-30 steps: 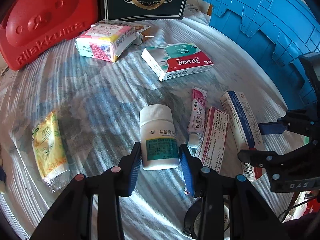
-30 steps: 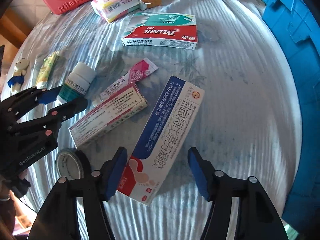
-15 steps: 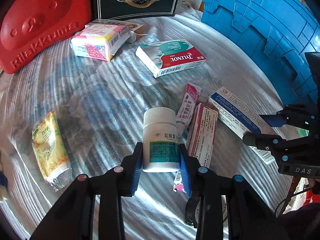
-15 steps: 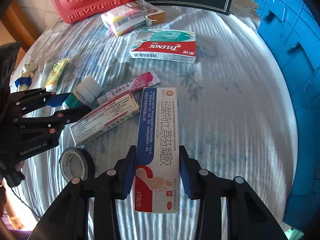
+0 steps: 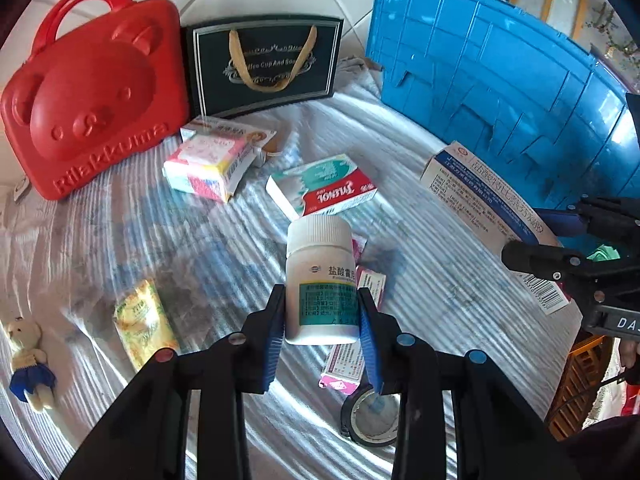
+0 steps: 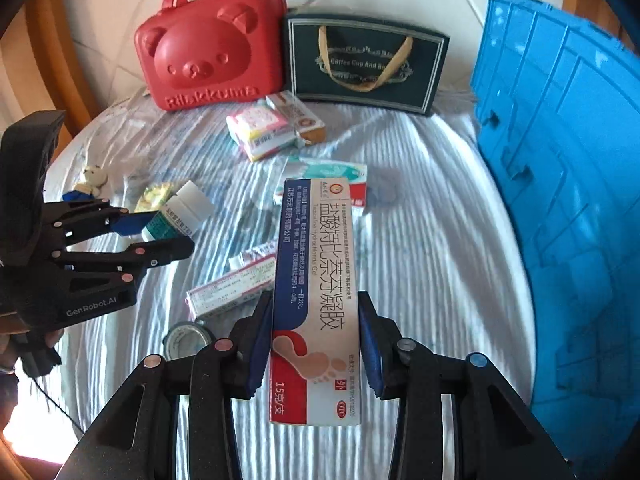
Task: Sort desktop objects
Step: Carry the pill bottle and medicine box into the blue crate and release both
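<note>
My left gripper (image 5: 322, 330) is shut on a white pill bottle (image 5: 320, 280) with a green label, held upright above the cloth. My right gripper (image 6: 316, 340) is shut on a long white, blue and red ointment box (image 6: 316, 280), lifted off the cloth. From the left wrist view that ointment box (image 5: 480, 208) and the right gripper (image 5: 560, 240) hang at the right. From the right wrist view the pill bottle (image 6: 180, 212) sits in the left gripper (image 6: 152, 232) at the left.
A red bear case (image 5: 88, 92), a dark paper bag (image 5: 264, 64) and a blue crate (image 5: 500, 88) stand at the back. On the cloth lie a Tylenol box (image 5: 324, 188), a pink-yellow pack (image 5: 204, 168), a yellow sachet (image 5: 140, 324), a tape roll (image 5: 368, 416), a pink box (image 6: 228, 288) and a small teddy (image 5: 28, 360).
Both grippers closed on their items and lifted them off the cloth: the left took the pill bottle, the right took the ointment box. Both views now tilt up toward the back.
</note>
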Demonstrator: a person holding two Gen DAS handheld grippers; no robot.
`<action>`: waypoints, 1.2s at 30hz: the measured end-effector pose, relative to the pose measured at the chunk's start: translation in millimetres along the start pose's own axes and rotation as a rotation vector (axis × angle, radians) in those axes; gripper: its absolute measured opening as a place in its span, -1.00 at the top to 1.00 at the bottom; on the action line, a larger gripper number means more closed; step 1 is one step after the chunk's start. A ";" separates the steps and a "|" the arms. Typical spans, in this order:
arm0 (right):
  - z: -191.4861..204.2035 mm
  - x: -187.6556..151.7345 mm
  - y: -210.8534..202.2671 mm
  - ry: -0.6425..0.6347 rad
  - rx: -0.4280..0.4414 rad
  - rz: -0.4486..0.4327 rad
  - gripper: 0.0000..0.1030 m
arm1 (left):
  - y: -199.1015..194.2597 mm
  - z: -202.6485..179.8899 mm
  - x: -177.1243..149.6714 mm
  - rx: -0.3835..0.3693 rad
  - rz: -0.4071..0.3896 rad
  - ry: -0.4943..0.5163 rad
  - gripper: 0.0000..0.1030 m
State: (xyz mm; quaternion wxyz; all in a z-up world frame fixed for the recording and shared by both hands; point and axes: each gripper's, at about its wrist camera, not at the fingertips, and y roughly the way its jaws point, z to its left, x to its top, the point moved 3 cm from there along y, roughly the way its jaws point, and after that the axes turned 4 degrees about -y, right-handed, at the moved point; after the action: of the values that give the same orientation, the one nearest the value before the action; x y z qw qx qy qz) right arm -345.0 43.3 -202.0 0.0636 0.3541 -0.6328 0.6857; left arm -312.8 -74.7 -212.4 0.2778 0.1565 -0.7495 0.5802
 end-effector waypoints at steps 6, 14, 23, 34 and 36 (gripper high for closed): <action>-19.2 21.0 -86.1 0.038 -0.069 -0.200 0.25 | -52.0 -47.3 50.2 -0.037 -0.144 0.138 0.36; -80.4 30.2 -222.4 0.136 -0.235 -0.452 0.25 | -102.2 -164.5 138.8 -0.175 -0.339 0.346 0.36; -200.3 14.4 -293.7 0.247 -0.392 -0.531 0.25 | -105.4 -310.4 213.5 -0.280 -0.438 0.490 0.36; -315.3 -2.5 -314.5 0.386 -0.435 -0.555 -0.03 | -63.0 -414.2 260.0 -0.144 -0.416 0.518 -0.12; -324.7 -6.3 -317.9 0.403 -0.441 -0.568 -0.25 | -59.7 -417.6 264.5 -0.098 -0.451 0.490 -0.52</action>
State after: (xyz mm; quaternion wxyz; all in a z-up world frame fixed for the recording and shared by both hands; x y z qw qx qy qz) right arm -301.6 402.7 72.7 0.4475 0.3513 -0.6165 0.5443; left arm -392.3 331.4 64.5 0.5782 0.1609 -0.6340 0.4877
